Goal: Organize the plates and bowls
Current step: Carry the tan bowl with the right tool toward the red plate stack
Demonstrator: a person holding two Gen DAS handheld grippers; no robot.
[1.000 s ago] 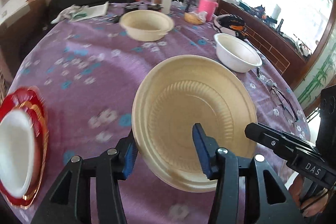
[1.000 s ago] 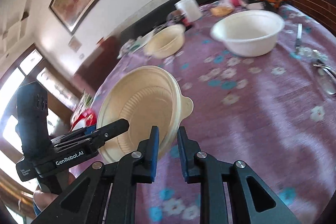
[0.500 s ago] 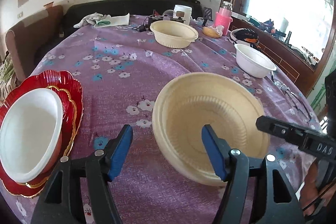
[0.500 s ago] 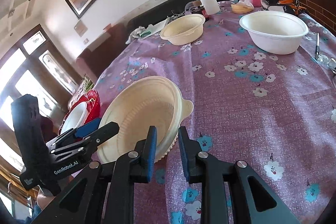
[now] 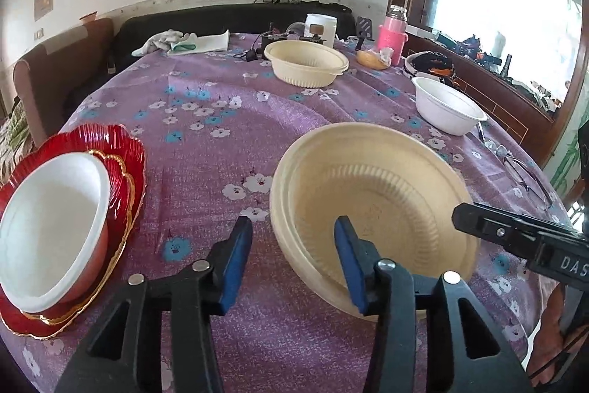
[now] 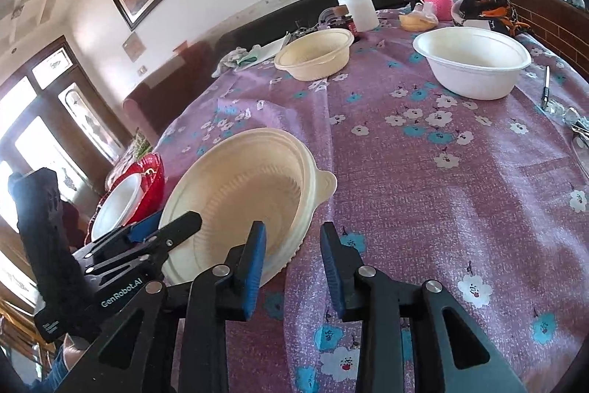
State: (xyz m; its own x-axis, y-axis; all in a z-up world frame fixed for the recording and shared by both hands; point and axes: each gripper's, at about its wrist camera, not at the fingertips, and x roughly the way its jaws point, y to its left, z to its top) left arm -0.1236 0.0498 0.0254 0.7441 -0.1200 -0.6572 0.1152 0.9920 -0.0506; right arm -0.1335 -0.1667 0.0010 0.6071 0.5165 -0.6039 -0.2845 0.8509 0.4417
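Cream plastic bowl (image 5: 371, 205) sits tilted across both part-open hand-held grippers, left (image 5: 294, 260) just narrowing, right (image 6: 292, 260) just widening, neither clamping its rim, so it could slip onto the tabletop (image 5: 221, 120).

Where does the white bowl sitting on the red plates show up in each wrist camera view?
Left wrist view: the white bowl sits at the far left edge, on the red plates.
Right wrist view: the same bowl is at lower left, behind the left gripper.
Shared landmark: the cream bowl just ahead of both grippers.
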